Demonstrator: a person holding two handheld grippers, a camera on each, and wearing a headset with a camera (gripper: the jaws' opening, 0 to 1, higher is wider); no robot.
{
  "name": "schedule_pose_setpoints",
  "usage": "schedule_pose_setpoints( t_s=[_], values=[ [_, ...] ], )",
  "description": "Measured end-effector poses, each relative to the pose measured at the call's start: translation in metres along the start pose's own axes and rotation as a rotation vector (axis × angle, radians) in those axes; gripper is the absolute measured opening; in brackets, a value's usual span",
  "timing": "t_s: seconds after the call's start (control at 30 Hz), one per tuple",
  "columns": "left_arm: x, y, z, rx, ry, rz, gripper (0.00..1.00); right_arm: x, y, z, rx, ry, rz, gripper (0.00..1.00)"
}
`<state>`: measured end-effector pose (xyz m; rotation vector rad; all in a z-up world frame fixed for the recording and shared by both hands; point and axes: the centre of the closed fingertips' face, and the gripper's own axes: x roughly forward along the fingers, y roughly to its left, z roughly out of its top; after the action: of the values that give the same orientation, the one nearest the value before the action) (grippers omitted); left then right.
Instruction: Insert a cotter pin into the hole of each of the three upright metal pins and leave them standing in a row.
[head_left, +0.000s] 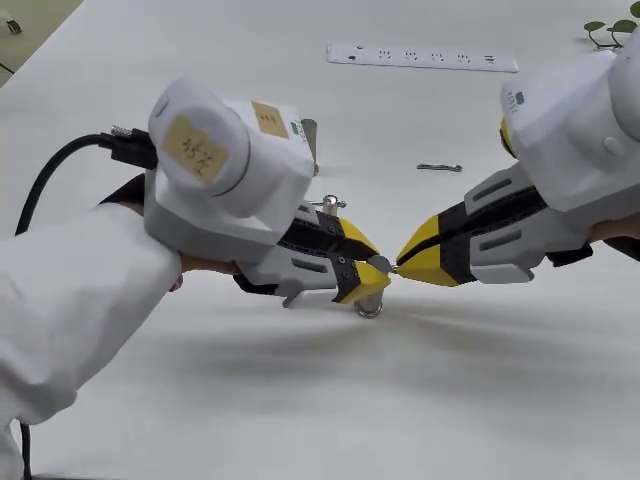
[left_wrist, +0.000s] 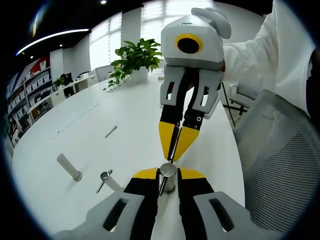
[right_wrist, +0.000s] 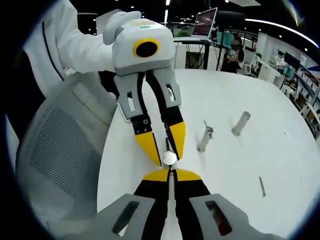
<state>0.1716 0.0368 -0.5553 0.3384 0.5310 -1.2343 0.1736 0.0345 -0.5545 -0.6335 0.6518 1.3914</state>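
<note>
My left gripper (head_left: 377, 278) is shut on an upright metal pin (head_left: 369, 306), gripping it near the top; its base shows below the jaws at the table. In the left gripper view the pin (left_wrist: 168, 176) stands between the yellow jaws. My right gripper (head_left: 402, 264) comes in from the right, shut on a thin cotter pin (right_wrist: 171, 184) whose tip meets the pin's head (right_wrist: 169, 158). A second metal pin (right_wrist: 205, 139) carries a cotter pin. A third, plain pin (right_wrist: 241, 123) stands beyond it.
A loose cotter pin (head_left: 440, 167) lies on the white table behind the grippers. A white power strip (head_left: 420, 57) lies at the far edge, with a plant (head_left: 610, 30) at the far right. A mesh chair (left_wrist: 280, 165) stands beside the table.
</note>
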Motion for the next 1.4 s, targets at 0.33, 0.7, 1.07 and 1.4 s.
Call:
schedule_pose_setpoints(
  t_s=[0.33, 0.7, 1.07, 1.4],
  values=[
    [-0.009, -0.011, -0.021, -0.070, -0.004, 0.004, 0.53, 0.002, 0.006, 0.002, 0.005, 0.008, 0.012, 0.13],
    [-0.016, -0.030, -0.033, -0.220, -0.035, -0.001, 0.93, 0.017, 0.009, 0.009, 0.051, 0.004, 0.025, 0.18],
    [-0.021, -0.030, -0.038, -0.247, -0.034, 0.038, 0.99, 0.023, 0.006, 0.003, 0.057, 0.015, 0.027, 0.15],
    [-0.020, -0.027, -0.039, -0.231, -0.023, 0.053, 0.99, 0.030, 0.007, -0.001, 0.057, 0.020, 0.037, 0.10]
  ],
)
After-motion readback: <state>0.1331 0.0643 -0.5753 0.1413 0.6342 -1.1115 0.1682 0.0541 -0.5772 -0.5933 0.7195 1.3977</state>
